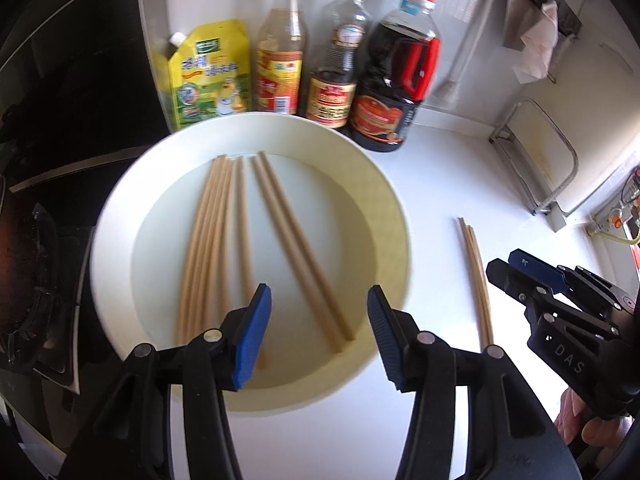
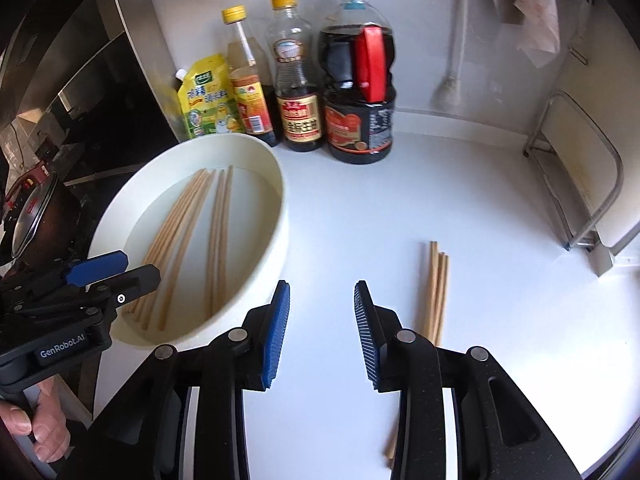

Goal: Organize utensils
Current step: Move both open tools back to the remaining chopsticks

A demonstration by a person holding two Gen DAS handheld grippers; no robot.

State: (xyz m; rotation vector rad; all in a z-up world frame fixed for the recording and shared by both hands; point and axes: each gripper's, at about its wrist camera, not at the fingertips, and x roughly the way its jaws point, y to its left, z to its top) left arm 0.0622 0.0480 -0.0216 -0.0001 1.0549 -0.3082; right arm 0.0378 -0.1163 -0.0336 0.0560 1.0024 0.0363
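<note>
Chopsticks [image 1: 224, 240] lie loose in the bowl [image 1: 392, 208], a few more [image 2: 436, 292] right of it. Left gripper [image 1: 318, 330] over the bowl and right gripper [image 2: 322, 332] beside it both gape, empty. Light, stiff, probably slick sticks: pinch mid-length.

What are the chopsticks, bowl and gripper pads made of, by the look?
Chopsticks: likely bamboo or wood, matte tan, unlacquered, no shine.
Bowl: could be ceramic or melamine; smooth cream-white surface with a soft sheen, thick rim.
Pads: probably rubber or soft plastic, matte blue, ribbed faces on black plastic-looking fingers.
</note>
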